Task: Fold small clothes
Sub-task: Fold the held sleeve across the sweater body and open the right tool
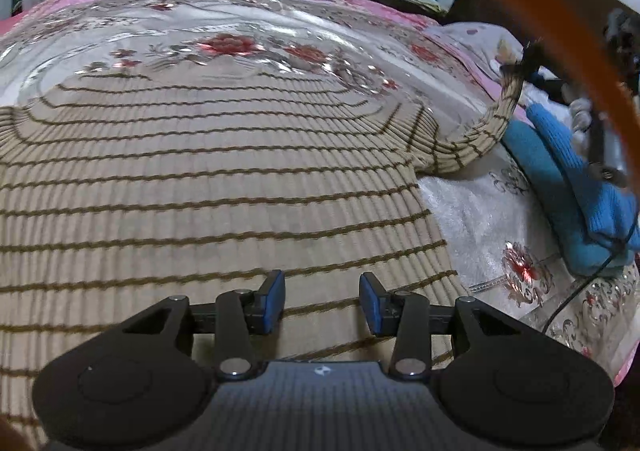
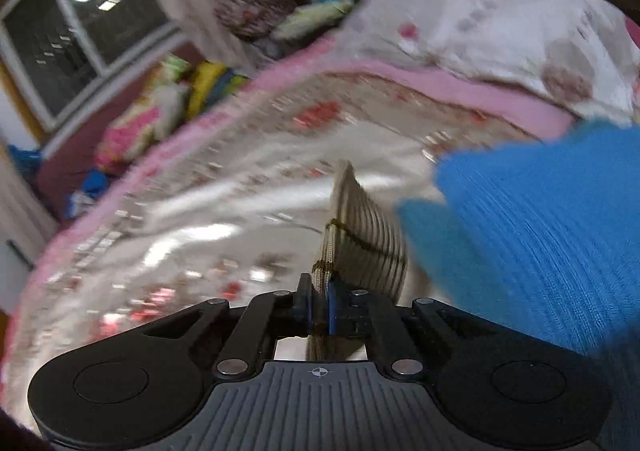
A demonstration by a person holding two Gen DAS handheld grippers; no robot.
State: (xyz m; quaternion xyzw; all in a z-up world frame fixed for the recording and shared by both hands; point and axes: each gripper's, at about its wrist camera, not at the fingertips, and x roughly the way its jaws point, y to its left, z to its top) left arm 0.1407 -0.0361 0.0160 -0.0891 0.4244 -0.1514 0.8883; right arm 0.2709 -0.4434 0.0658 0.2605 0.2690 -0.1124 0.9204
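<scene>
A flowered bedspread carries a striped sweater lying flat beneath the parted, empty left tongs. The right tongs pinch its sleeve, lifted beside a blue garment. The sleeve fold seems underway; next, 1 sweep inward across the body.

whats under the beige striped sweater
The striped sweater lies spread on the floral bedspread, which shows around its edges. Anything else beneath it is hidden. One sleeve is lifted, pinched in the right gripper.
</scene>
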